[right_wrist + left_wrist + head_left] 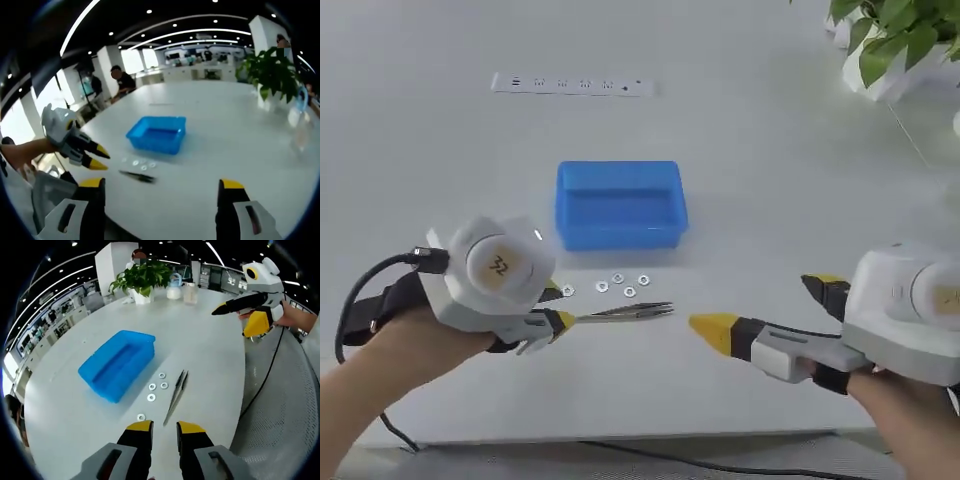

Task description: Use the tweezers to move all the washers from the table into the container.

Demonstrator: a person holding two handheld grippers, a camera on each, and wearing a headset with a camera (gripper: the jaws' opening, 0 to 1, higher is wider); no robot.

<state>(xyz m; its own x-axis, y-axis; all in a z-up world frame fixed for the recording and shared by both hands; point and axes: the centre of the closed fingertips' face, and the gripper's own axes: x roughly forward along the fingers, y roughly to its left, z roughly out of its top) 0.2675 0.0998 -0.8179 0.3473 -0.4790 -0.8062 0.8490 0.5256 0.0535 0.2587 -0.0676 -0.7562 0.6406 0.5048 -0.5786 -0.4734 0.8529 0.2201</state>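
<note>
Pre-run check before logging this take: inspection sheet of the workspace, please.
Surface: white table, bare apart from the items below.
Job's things: blue container, no washers seen inside; five washers on the table in front of it; tweezers lying flat beside them, not gripped.
Clutter: power strip at the far side; plant; jug beside the plant.
Grippers: left gripper open, tips at the tweezers' near end; right gripper wide open, empty.
Cables: black cable from the left gripper; another along the near edge.
Surroundings: open office, people far off.
</note>
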